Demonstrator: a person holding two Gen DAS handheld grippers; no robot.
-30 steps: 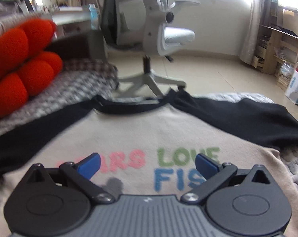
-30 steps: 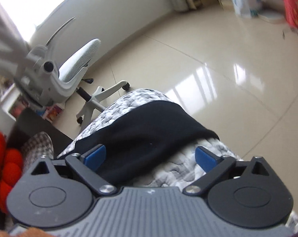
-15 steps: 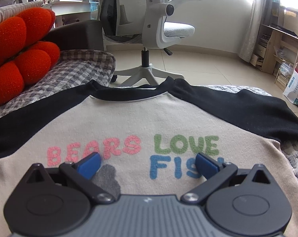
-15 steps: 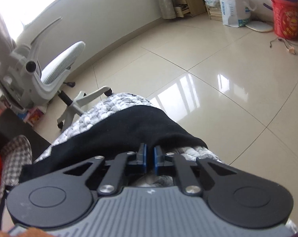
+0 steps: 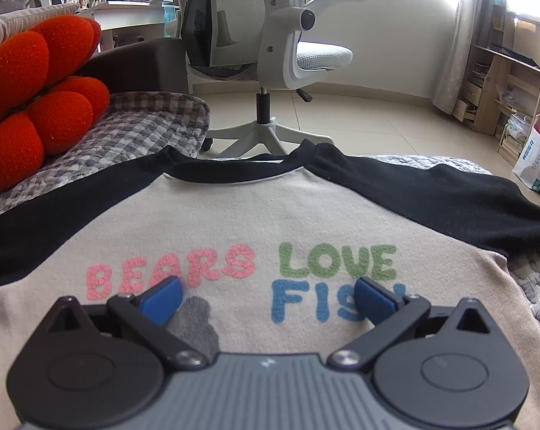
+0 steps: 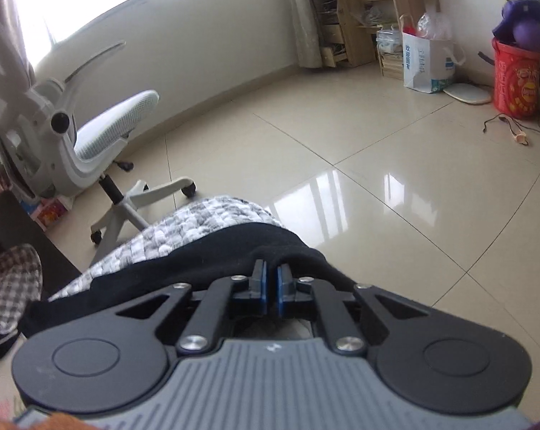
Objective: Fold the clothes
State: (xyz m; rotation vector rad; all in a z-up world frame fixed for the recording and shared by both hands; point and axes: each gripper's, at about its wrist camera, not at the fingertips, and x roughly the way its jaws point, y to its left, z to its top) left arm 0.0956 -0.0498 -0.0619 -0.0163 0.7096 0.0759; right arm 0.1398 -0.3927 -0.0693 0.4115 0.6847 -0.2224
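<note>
A beige sweatshirt (image 5: pixel 255 222) with black sleeves and the words BEARS LOVE FISH lies face up and flat on a grey checked cover (image 5: pixel 137 136). My left gripper (image 5: pixel 266 297) hovers over the shirt's chest, its jaws wide open with nothing between them. In the right wrist view my right gripper (image 6: pixel 271 283) is shut on the end of the black sleeve (image 6: pixel 212 261), which bunches up around the blue pads (image 6: pixel 260 286) near the cover's corner.
A red knotted cushion (image 5: pixel 30 96) sits at the left on the cover. A white office chair (image 5: pixel 270 53) stands just beyond the shirt's collar. Tiled floor (image 6: pixel 395 179) lies past the cover's edge, with a paper bag (image 6: pixel 427 61), wooden shelves and a red bucket (image 6: pixel 517 79) far off.
My right gripper's jaws went from wide open around the black sleeve to shut on it, and the view rolled. The left gripper stayed open over the shirt.
</note>
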